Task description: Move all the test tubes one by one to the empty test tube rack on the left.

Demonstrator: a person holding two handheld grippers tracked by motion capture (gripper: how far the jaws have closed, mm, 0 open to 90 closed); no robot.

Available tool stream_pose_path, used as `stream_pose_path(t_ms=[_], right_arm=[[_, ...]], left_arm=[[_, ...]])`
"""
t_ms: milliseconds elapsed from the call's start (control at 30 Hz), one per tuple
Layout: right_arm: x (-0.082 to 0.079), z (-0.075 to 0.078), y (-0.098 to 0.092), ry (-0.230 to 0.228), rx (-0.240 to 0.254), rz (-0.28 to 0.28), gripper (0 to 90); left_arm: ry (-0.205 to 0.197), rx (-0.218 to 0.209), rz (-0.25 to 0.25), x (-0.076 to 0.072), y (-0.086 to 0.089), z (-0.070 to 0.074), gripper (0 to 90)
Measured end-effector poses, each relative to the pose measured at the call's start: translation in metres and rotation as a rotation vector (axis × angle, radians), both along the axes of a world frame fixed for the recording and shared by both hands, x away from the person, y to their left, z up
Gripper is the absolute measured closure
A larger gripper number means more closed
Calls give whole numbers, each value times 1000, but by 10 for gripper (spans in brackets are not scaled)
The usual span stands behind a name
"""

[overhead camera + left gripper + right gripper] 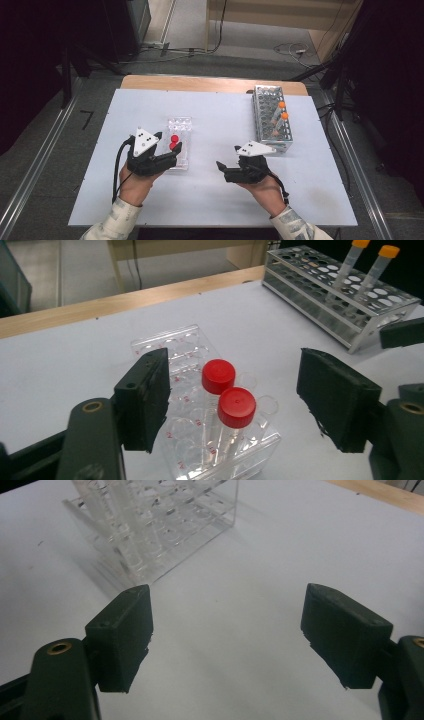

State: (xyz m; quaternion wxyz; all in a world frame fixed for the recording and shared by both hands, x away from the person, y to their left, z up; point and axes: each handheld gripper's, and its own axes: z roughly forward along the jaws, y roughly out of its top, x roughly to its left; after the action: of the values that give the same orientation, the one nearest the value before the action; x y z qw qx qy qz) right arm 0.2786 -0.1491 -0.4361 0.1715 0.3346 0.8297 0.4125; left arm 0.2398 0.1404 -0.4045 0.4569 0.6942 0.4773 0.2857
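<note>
The left tool point(167, 155) sits in the person's left hand point(131, 184) at the near left of the white table point(220, 200), and its jaws stand released, apart on either side of two red-capped tubes point(236, 407) without touching them. Both tubes stand upright in a clear rack point(200, 440), one just behind the other, in holes along the rack's near right part as the left gripper view shows it. In the high view the clear rack point(180, 142) lies just beyond the left tool, with the red caps point(174, 142) at its near end.

The right tool point(224, 167) is held in the right hand point(265, 187) at the near middle of the table, pointing left toward the clear rack. Its jaws are spread wide with nothing but bare table between them; the clear rack point(160, 525) lies a little beyond them in the right gripper view.

Farther back on the right stands a metal rack point(270, 120), well apart from the clear one. Two orange-capped tubes point(283, 111) lean in it, side by side. Beyond the white sheet runs the table's wooden edge point(210, 82).
</note>
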Motion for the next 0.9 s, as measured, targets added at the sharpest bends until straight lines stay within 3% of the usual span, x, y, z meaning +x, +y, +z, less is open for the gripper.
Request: stream_pose_path(t_ms=[233, 467, 900], right_arm=[[10, 10, -21, -23, 29, -74, 204], [23, 22, -52, -48, 52, -167, 208], [48, 22, -102, -104, 48, -338, 223]], left_arm=[[2, -4, 30, 2, 3, 0, 202], [-2, -21, 38, 2, 5, 1, 198], [-1, -25, 40, 2, 5, 1, 198]])
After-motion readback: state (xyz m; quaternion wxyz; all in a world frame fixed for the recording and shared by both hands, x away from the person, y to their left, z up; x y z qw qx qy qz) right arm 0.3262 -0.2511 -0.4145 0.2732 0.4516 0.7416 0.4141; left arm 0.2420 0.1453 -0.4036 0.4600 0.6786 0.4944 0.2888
